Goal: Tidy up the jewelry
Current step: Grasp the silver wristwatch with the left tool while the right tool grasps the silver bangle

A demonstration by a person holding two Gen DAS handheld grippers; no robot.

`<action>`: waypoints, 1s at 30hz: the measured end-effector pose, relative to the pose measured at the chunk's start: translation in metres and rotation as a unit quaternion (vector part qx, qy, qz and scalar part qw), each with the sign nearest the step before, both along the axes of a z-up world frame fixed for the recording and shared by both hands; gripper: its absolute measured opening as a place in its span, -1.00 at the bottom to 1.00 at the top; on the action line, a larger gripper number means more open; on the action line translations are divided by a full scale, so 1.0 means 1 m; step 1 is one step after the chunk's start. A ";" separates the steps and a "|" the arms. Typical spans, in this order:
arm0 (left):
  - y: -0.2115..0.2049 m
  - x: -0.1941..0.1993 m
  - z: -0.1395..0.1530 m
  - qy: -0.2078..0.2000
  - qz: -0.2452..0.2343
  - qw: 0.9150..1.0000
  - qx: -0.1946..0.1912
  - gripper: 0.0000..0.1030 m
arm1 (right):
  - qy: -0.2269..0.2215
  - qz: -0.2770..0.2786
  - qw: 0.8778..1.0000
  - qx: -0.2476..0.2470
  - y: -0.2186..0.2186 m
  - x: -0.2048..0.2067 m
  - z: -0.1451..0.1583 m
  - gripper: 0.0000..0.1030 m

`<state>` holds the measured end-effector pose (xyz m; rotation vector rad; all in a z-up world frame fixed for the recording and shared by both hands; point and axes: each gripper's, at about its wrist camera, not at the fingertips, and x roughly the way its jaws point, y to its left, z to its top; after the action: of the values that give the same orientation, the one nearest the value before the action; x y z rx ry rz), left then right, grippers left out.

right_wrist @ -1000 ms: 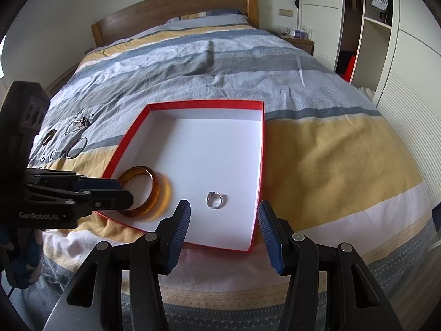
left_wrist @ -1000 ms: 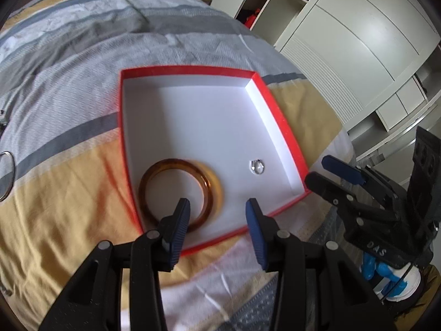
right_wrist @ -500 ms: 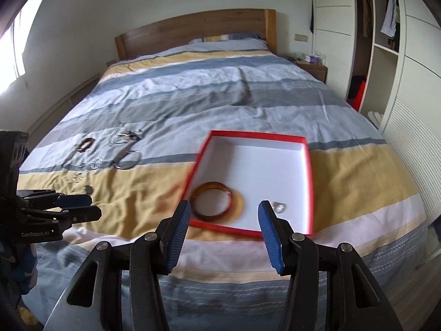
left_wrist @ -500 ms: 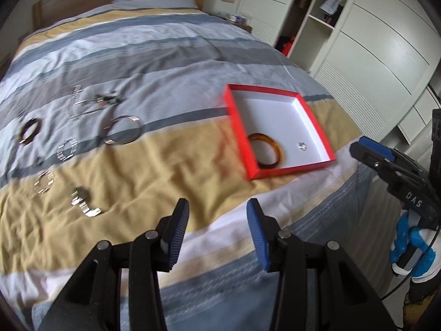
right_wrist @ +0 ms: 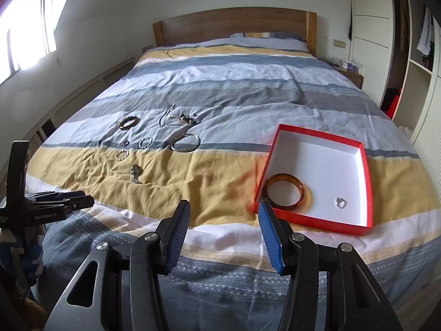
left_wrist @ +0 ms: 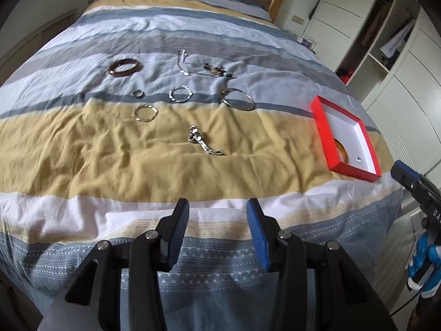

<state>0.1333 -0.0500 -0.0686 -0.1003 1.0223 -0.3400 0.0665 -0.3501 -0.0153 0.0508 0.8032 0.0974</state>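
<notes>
A red box [right_wrist: 366, 187] with a white inside lies on the bed at the right; it also shows in the left wrist view [left_wrist: 325, 135]. In it lie an amber bangle [right_wrist: 286, 194] and a small silver ring [right_wrist: 340, 202]. Loose jewelry lies on the bed to the left: a brown bangle [left_wrist: 123, 67], a big silver bangle [left_wrist: 238, 102], smaller rings [left_wrist: 180, 94] and a silver chain [left_wrist: 202, 143]. My left gripper [left_wrist: 217, 229] is open and empty at the bed's foot. My right gripper [right_wrist: 223, 234] is open and empty, near the box's front corner.
The striped duvet [right_wrist: 220, 88] covers the whole bed, with a wooden headboard [right_wrist: 234, 23] behind. White wardrobes [right_wrist: 369, 27] stand along the right side. A window [right_wrist: 27, 35] is on the left wall.
Both grippers have pulled back from the box toward the bed's foot. The left one has swung left, so the loose jewelry is now in front of it.
</notes>
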 end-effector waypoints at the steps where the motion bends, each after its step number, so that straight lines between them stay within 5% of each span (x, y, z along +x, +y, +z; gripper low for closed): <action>1: -0.001 0.004 -0.002 0.001 0.003 1.000 -0.001 -0.20 | 0.002 0.003 1.000 0.001 0.002 0.002 -0.002 -0.02; 21: -0.025 0.134 -0.075 0.063 0.051 0.997 -0.005 -0.23 | 0.083 0.044 0.994 0.053 0.040 0.184 -0.078 -0.14; 26: -0.021 0.136 -0.083 0.049 0.070 0.996 -0.007 -0.66 | 0.102 0.044 0.991 0.074 0.048 0.234 -0.099 -0.33; 30: -0.018 0.134 -0.087 0.043 0.073 0.996 -0.012 -0.67 | 0.116 0.055 0.987 0.094 0.059 0.263 -0.117 -0.49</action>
<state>0.2669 -0.0683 -0.1556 -0.2114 1.0890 -0.2168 0.3298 -0.2908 -0.1327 0.1982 1.0289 0.2756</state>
